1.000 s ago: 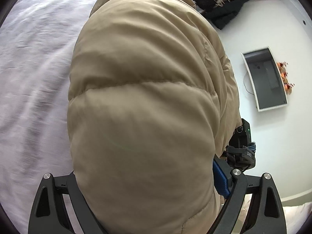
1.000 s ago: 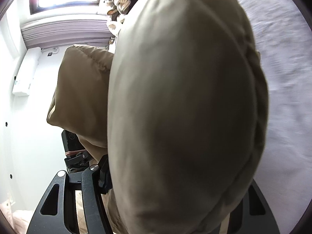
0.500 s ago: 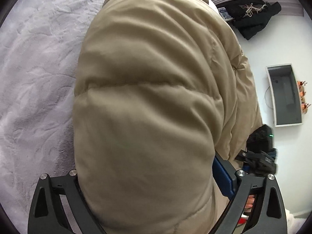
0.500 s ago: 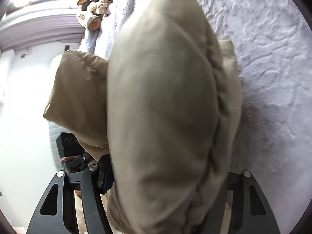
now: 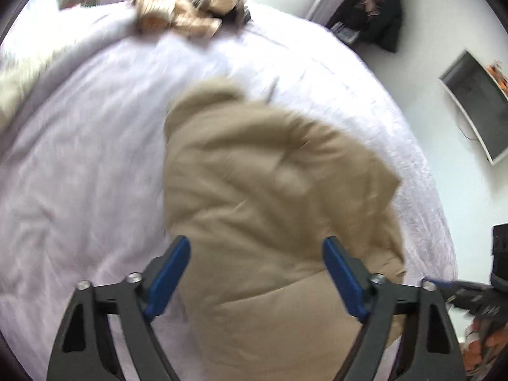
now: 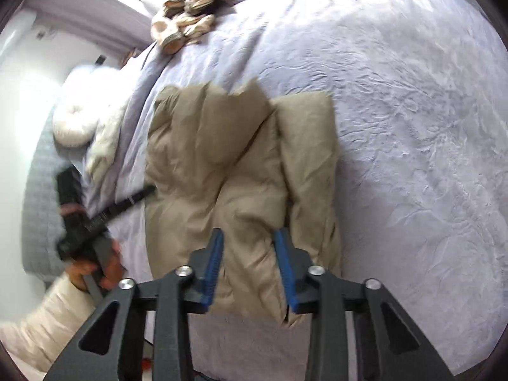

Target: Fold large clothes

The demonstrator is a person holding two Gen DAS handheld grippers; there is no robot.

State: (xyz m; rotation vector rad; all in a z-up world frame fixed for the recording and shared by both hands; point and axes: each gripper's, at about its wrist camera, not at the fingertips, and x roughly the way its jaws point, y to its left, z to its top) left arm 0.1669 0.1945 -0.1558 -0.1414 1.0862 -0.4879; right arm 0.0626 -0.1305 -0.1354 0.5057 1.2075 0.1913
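Released, puffy quilted tan jacket (image 6: pixel 241 171) lies folded.

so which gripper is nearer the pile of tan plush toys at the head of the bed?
Too close to call. Both the left gripper and right gripper hang open over the folded tan puffer jacket, far from the plush toys.

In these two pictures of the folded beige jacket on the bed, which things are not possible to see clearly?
- Left wrist view: the jacket and bed are smeared by motion blur; seams cannot be read.
- Left wrist view: the left tool covers the jacket's near edge.
- Right wrist view: the right tool hides the near hem of the jacket.
- Both views: the stuffed toy is too small and blurred to identify.
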